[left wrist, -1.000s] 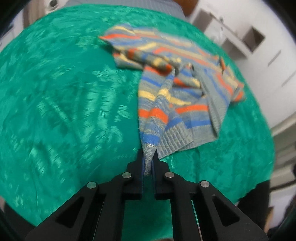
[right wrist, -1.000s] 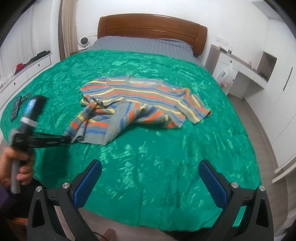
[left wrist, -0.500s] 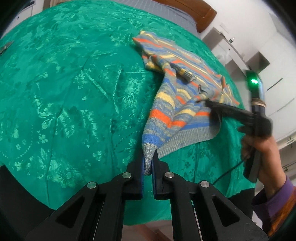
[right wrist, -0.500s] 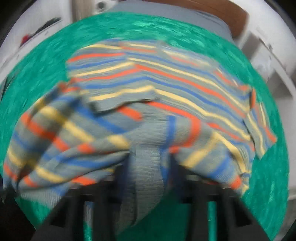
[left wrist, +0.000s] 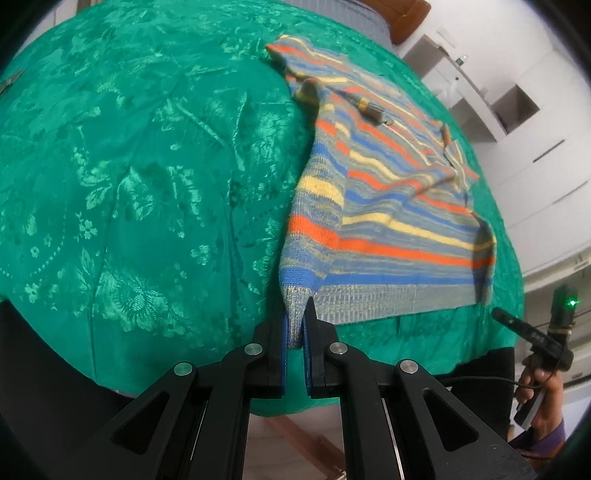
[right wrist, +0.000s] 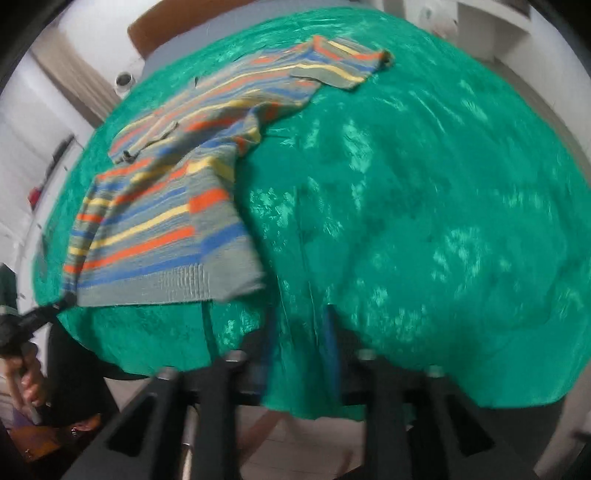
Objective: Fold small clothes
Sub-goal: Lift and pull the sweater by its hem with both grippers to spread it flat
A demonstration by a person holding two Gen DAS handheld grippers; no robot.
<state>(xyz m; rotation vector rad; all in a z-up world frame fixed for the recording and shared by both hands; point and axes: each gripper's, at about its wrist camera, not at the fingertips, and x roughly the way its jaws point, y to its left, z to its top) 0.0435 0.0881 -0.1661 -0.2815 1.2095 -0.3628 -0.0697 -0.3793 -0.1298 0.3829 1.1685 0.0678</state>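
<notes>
A striped knit sweater [left wrist: 388,206] in grey, blue, orange and yellow lies spread on the green bedspread [left wrist: 147,166], hem toward me. My left gripper [left wrist: 295,328] is shut on the hem's left corner at the bed's near edge. In the blurred right wrist view the sweater [right wrist: 155,229] lies up and to the left. My right gripper [right wrist: 299,332] is opening over the bedspread's edge. The hem's right corner [right wrist: 251,284] lies just beyond it, not between the jaws. The left gripper [right wrist: 61,304] shows at the far left, still on its corner.
The bedspread [right wrist: 443,221] hangs over the near edge of the bed, with floor below. A wooden headboard [left wrist: 410,14] and white shelves [left wrist: 480,85] stand beyond. A hand [left wrist: 539,387] holds the right gripper [left wrist: 502,316] past the hem's right end.
The right gripper came down onto the sweater's hem, then drew back off it with its jaws apart. The hem now lies stretched flat. The left gripper moved sideways, keeping its corner.
</notes>
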